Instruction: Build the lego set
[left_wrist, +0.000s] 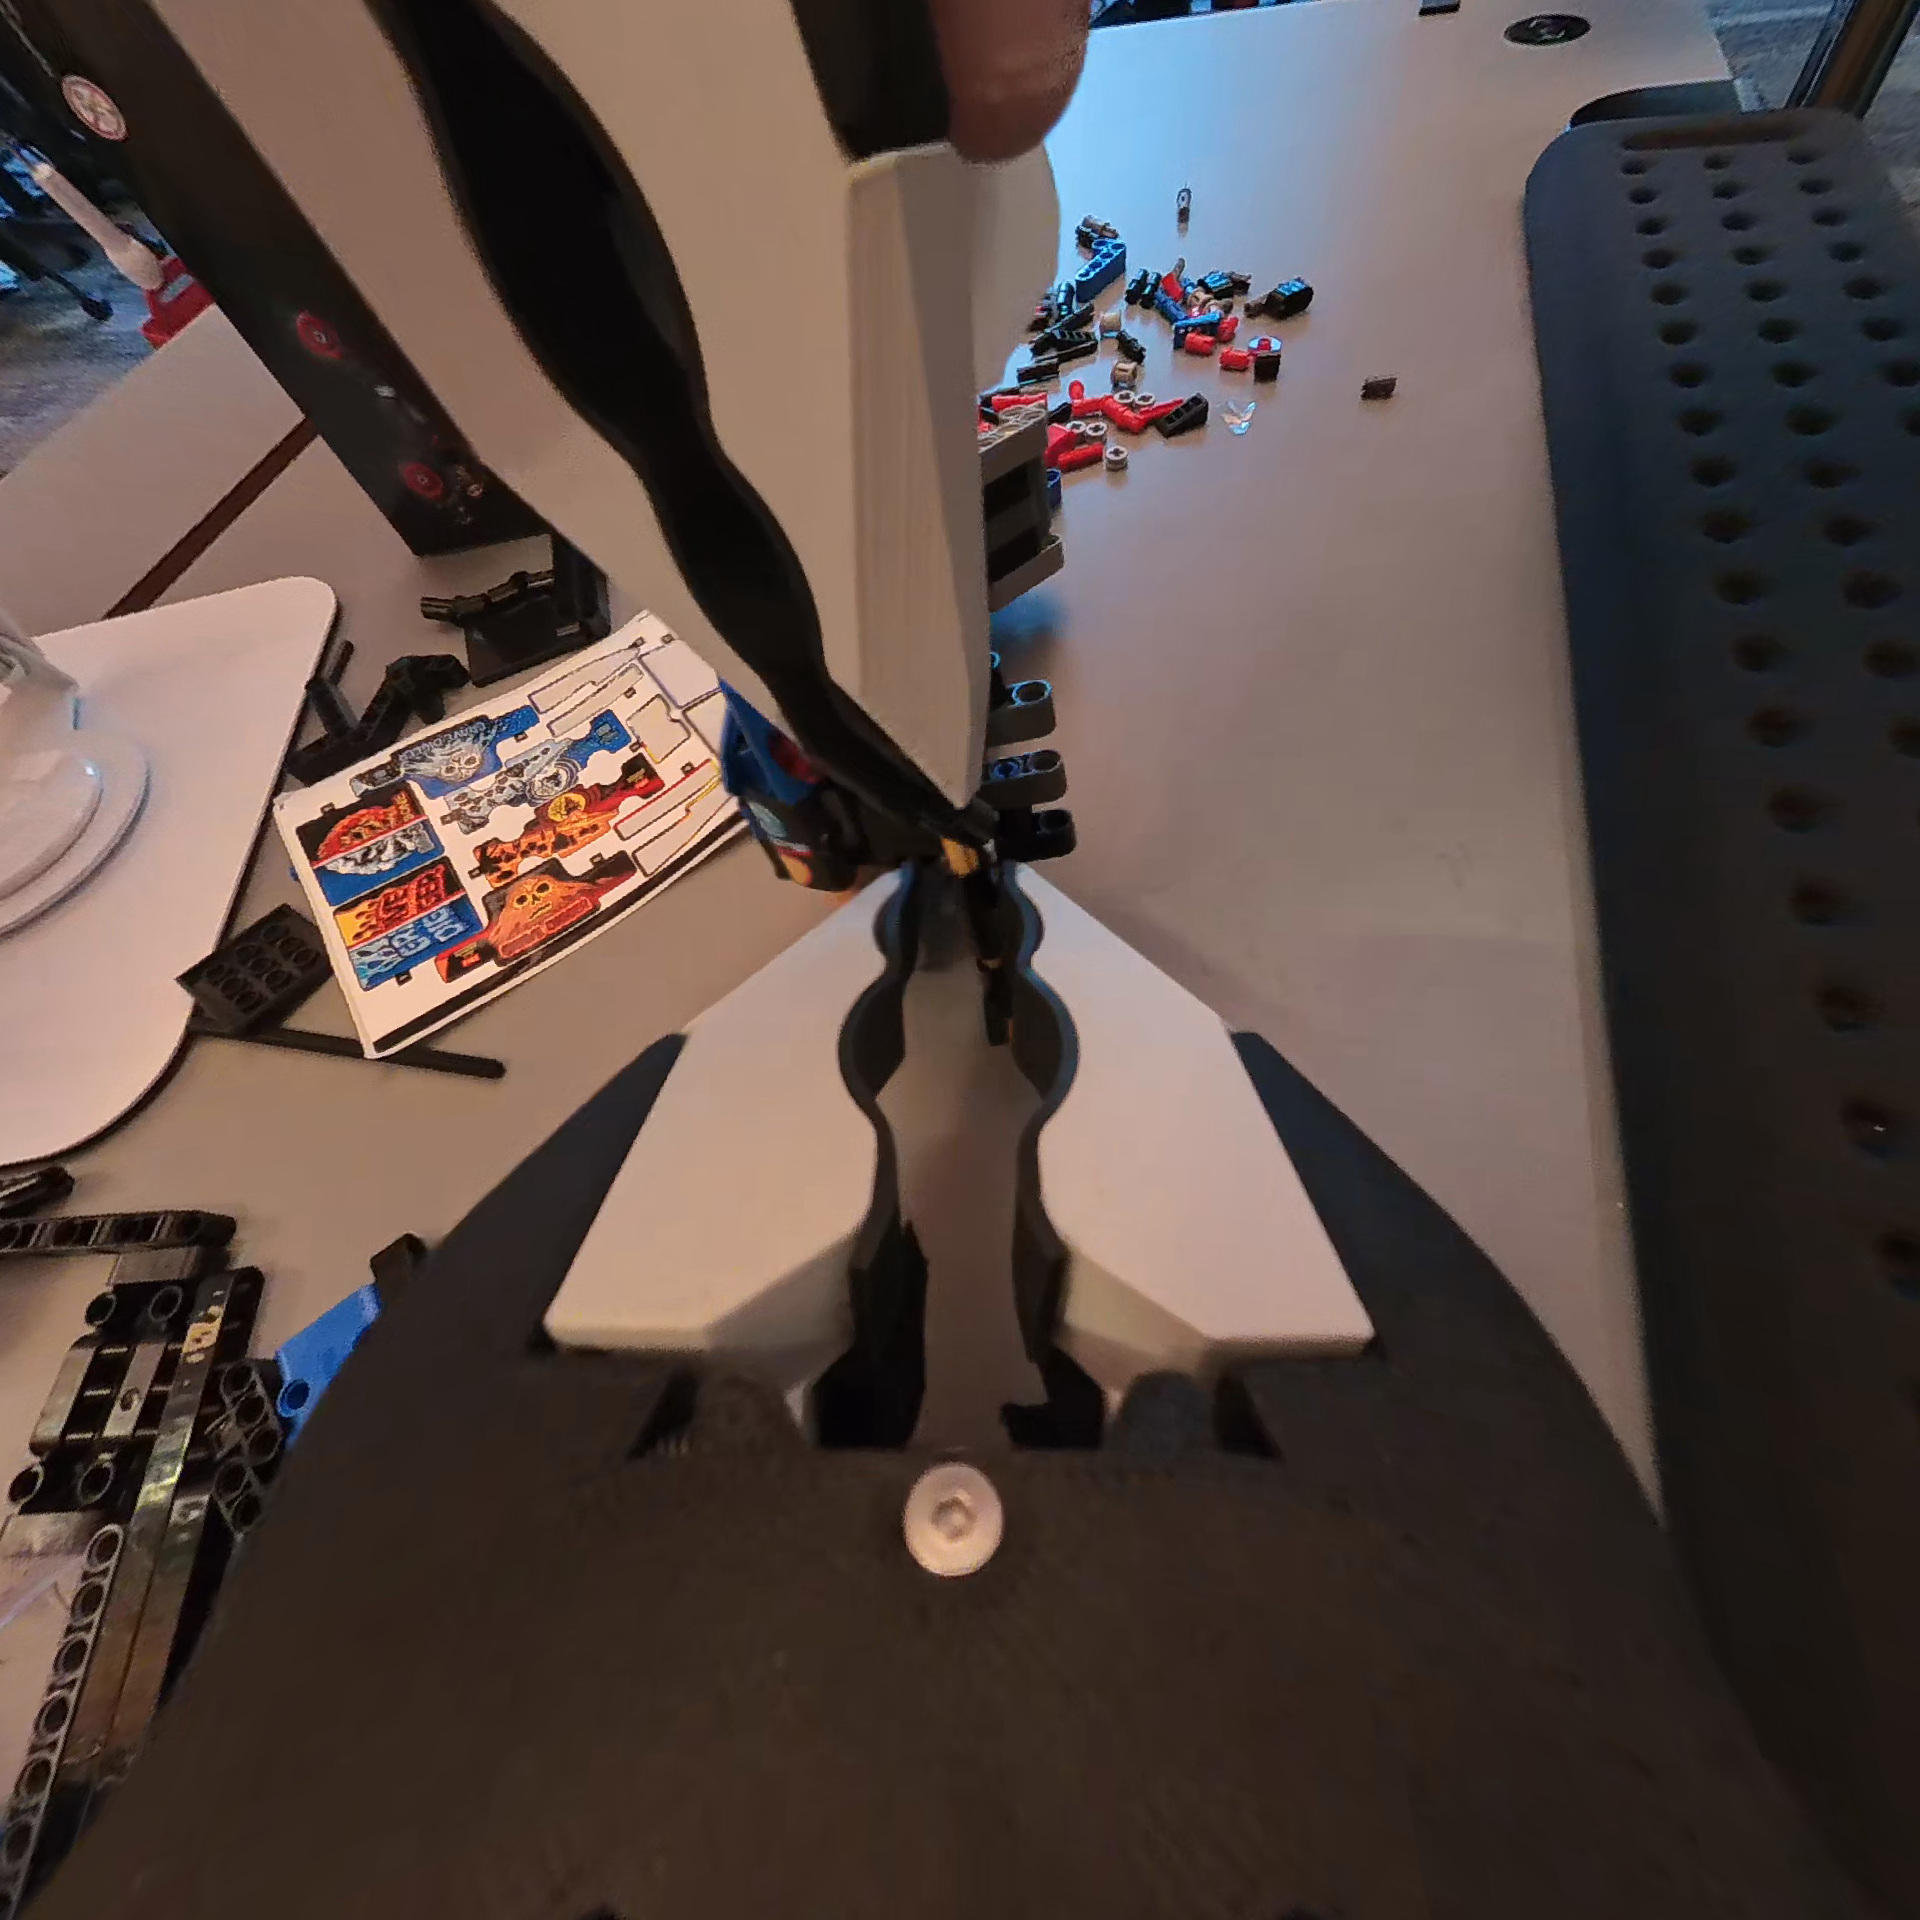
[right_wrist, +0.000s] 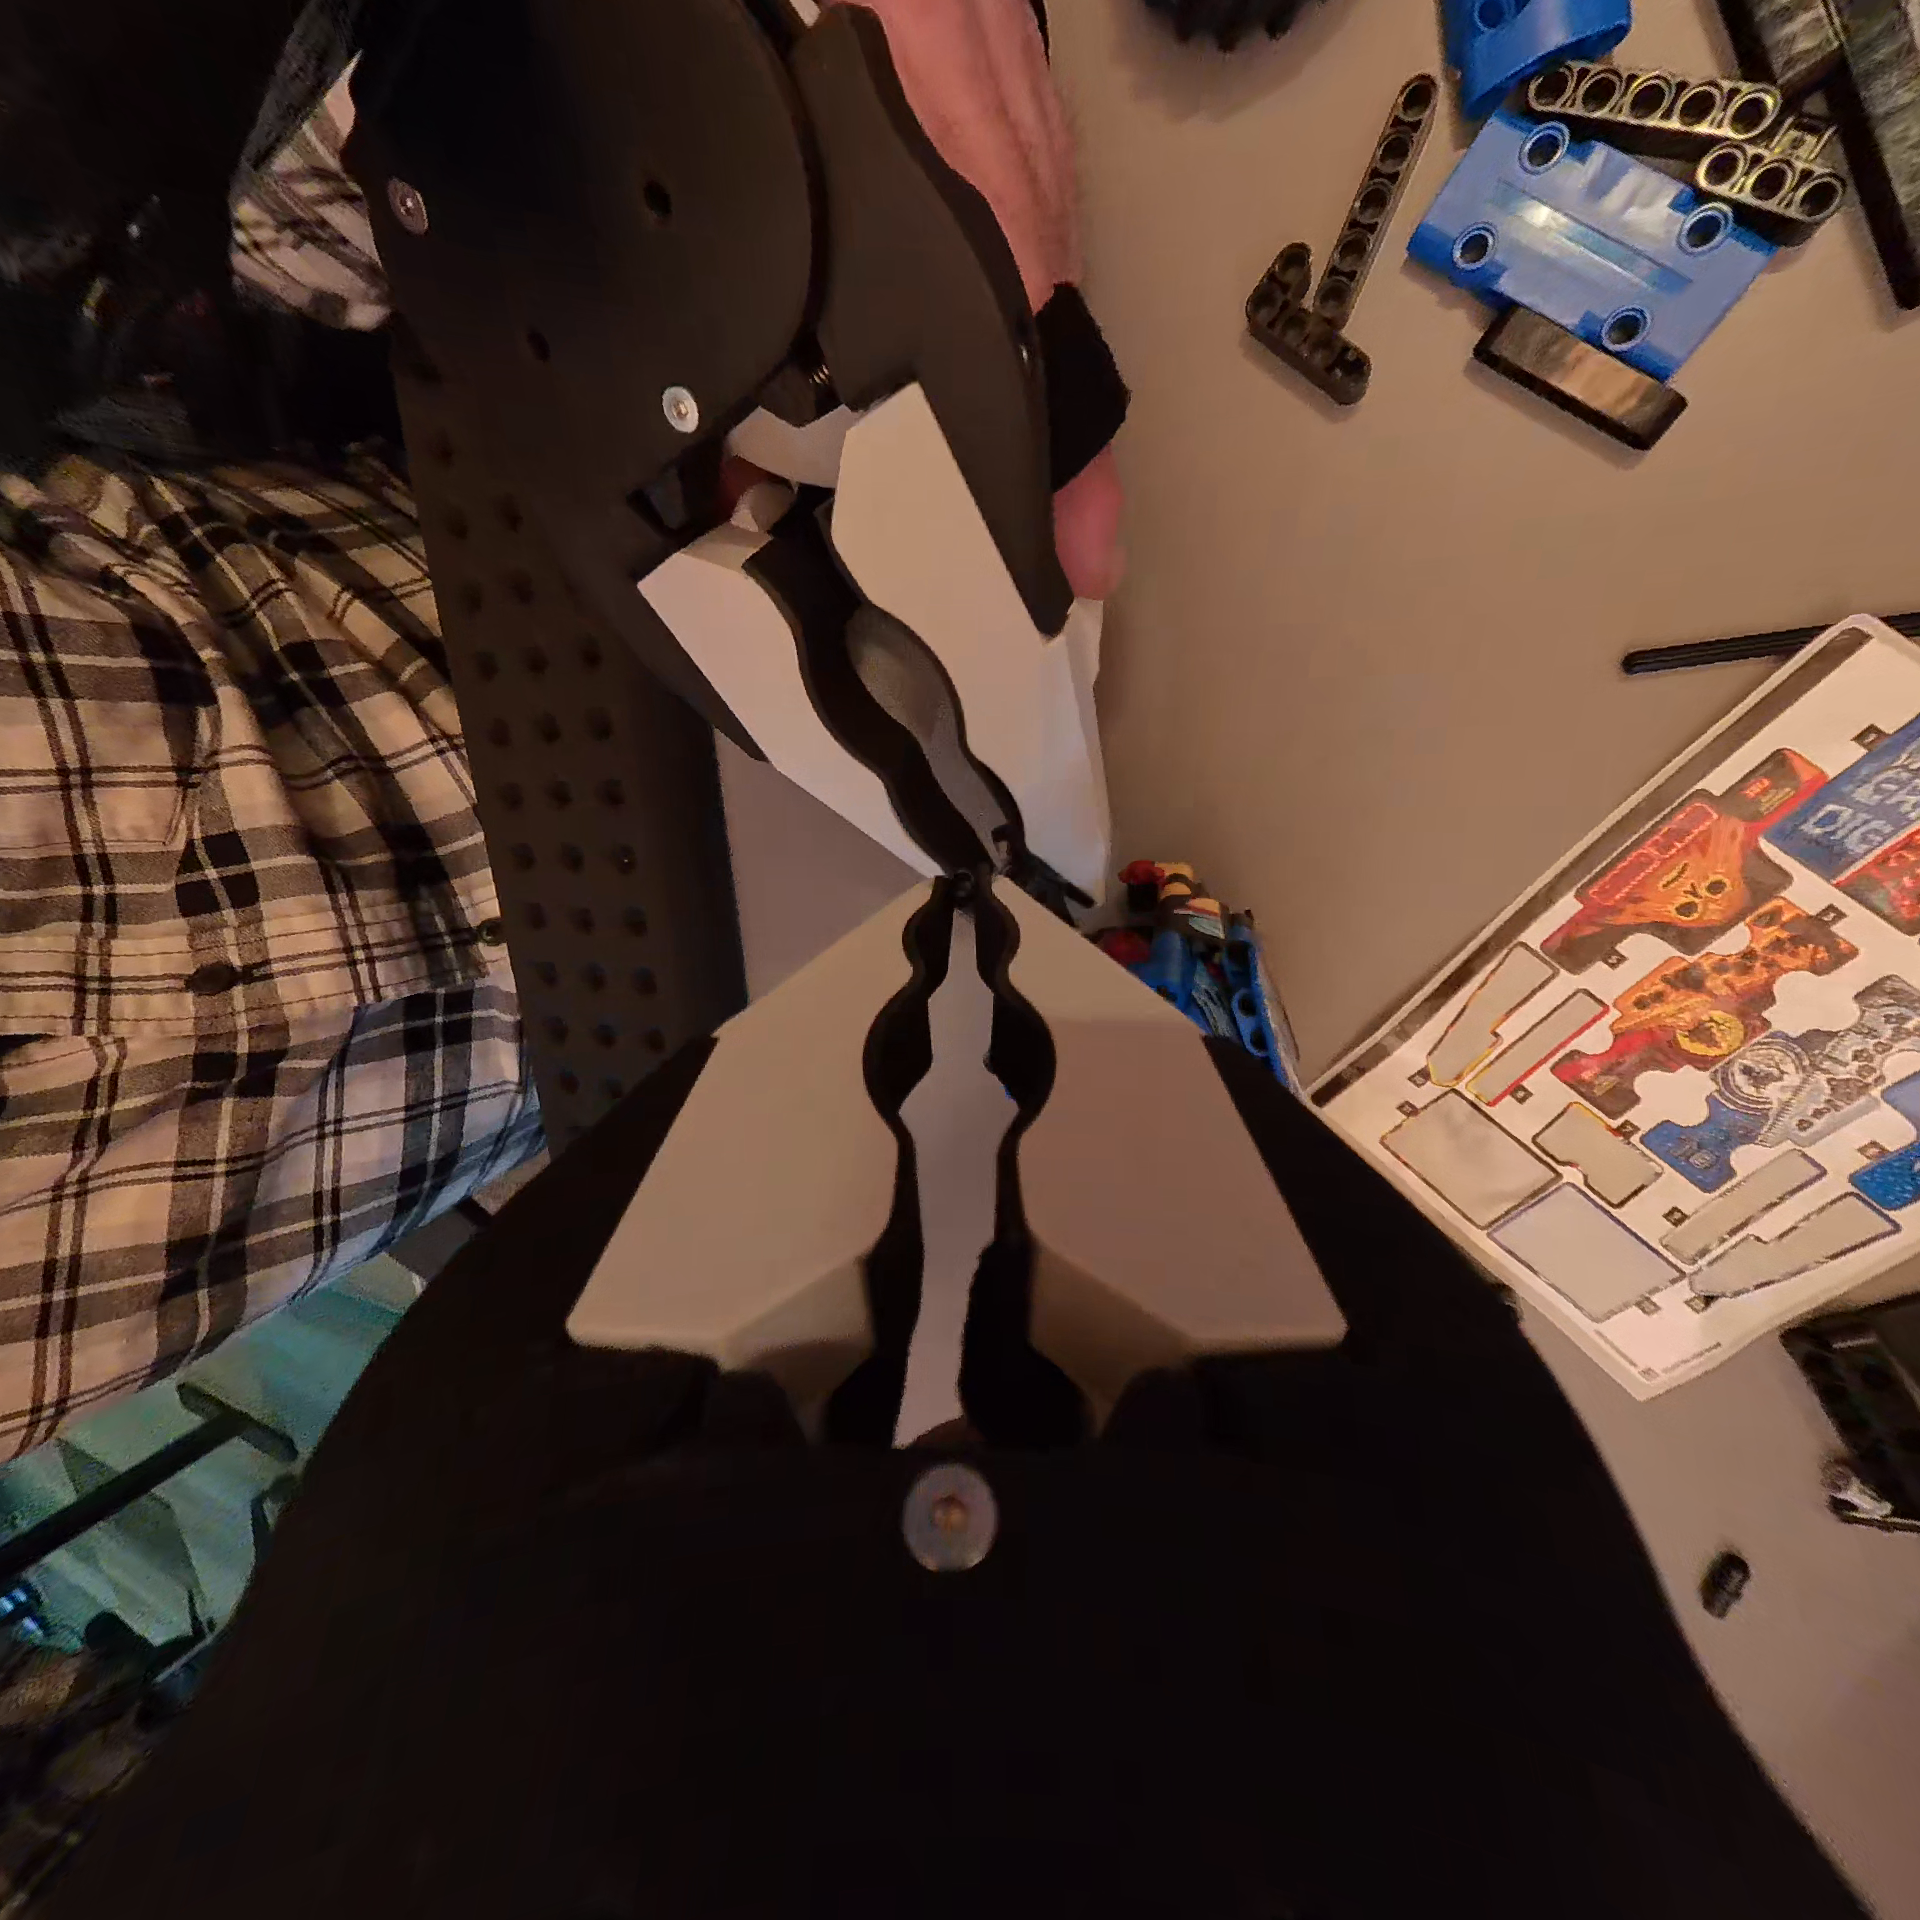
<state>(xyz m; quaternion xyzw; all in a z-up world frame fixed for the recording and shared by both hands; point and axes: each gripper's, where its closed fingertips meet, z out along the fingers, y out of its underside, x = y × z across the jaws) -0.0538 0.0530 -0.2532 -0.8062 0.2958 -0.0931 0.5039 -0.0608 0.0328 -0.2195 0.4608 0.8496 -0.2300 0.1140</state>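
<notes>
Pinched tip to tip over the table between nearly closed left gripper and right gripper: small black lego piece with yellow flecks, beside a blue-and-black assembly.

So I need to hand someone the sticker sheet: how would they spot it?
On the grey table, look just beyond the left gripper fingertips, to their left. The sticker sheet lies flat among black parts, the only white sheet with colourful flame and skull decals.
</notes>
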